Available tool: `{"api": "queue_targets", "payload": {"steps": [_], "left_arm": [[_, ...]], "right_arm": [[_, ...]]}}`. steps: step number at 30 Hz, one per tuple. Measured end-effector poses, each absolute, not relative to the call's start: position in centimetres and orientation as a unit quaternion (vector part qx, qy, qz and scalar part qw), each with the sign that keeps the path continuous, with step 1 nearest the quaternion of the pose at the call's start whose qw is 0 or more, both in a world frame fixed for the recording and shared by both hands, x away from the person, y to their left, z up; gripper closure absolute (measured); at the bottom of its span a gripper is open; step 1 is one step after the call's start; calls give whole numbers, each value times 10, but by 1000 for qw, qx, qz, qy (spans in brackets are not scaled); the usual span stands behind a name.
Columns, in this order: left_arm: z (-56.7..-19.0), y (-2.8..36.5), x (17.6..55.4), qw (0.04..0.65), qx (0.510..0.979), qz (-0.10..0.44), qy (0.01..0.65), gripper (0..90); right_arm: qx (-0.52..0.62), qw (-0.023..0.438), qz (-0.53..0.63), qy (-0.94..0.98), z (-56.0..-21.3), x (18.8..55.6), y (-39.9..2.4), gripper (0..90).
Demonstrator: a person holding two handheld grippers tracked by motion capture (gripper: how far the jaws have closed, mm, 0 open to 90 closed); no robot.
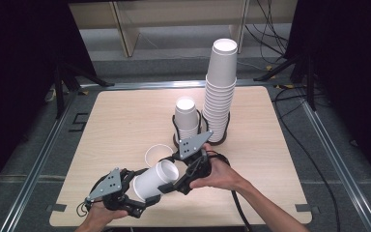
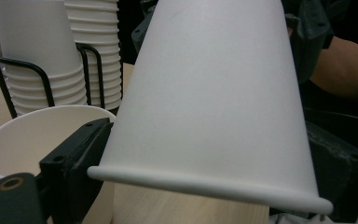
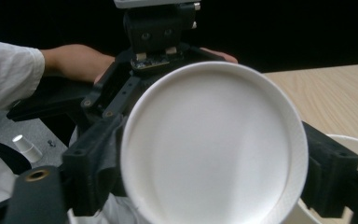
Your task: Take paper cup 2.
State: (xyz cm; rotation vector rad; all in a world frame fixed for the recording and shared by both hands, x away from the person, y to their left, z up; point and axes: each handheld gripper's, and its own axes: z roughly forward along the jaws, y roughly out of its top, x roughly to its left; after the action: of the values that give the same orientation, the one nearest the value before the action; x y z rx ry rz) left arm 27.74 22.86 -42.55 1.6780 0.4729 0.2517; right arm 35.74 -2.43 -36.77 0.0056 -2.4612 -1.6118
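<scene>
A white paper cup (image 1: 154,181) lies on its side in the air above the table's front edge, between both grippers. My left gripper (image 1: 140,192) comes from the lower left, and its jaws sit against the wide, rolled-rim end (image 2: 209,184) on both sides. My right gripper (image 1: 174,171) comes from the right, its jaws closed on the narrow end, whose round base (image 3: 214,149) faces its camera. Another paper cup (image 1: 158,154) stands upright and alone on the table just behind them.
Two stacks of white cups stand in black wire holders at mid-table: a short stack (image 1: 186,118) and a tall stack (image 1: 220,92) to its right. Bare wood table (image 1: 121,121) spreads to the left and right. Cables trail on the floor beyond the far right edge.
</scene>
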Motion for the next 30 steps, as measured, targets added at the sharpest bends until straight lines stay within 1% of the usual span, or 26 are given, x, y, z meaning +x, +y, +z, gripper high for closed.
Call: {"api": "queue_targets", "payload": {"steps": [2,4,6,7,11,12,13,14,15,19,20,22,23,24,25,26,30], "left_arm": [[-425,230,278,632,737,117,209,116],[-422,232,277,609,755,131,207,118],[-422,230,278,604,760,135,201,118],[-421,230,276,585,772,142,203,118],[-419,227,276,566,786,144,201,120],[-418,227,276,559,791,147,199,120],[-416,227,275,552,796,148,198,120],[-415,226,274,545,801,149,198,120],[-413,226,273,533,810,151,193,120],[-409,222,272,518,821,151,185,121],[-407,222,271,500,832,156,182,121],[-405,220,272,488,840,154,178,121],[-405,218,272,489,841,149,178,121],[-405,216,272,482,844,150,178,121],[-405,214,272,481,845,149,180,121],[-404,213,273,478,846,147,182,121],[-403,210,274,470,851,146,183,121]], "right_arm": [[3,90,-542,-836,-366,357,-26,150],[2,79,-535,-841,-362,357,-29,153],[6,68,-525,-848,-357,357,-32,153],[7,64,-523,-850,-354,356,-32,153],[18,34,-494,-869,-344,353,-34,153],[20,32,-488,-872,-342,353,-34,153],[8,39,-478,-877,-341,350,-35,154],[24,26,-480,-877,-339,352,-34,153],[28,24,-474,-880,-337,352,-34,154],[39,23,-439,-897,-332,349,-31,155],[47,12,-432,-900,-330,349,-30,155],[54,11,-414,-909,-328,347,-27,156],[57,7,-405,-912,-328,346,-25,156],[35,15,-385,-922,-327,341,-25,156],[68,-1,-384,-921,-327,345,-22,156],[77,-5,-383,-920,-328,346,-20,157],[84,-6,-364,-928,-328,343,-15,158]]}}
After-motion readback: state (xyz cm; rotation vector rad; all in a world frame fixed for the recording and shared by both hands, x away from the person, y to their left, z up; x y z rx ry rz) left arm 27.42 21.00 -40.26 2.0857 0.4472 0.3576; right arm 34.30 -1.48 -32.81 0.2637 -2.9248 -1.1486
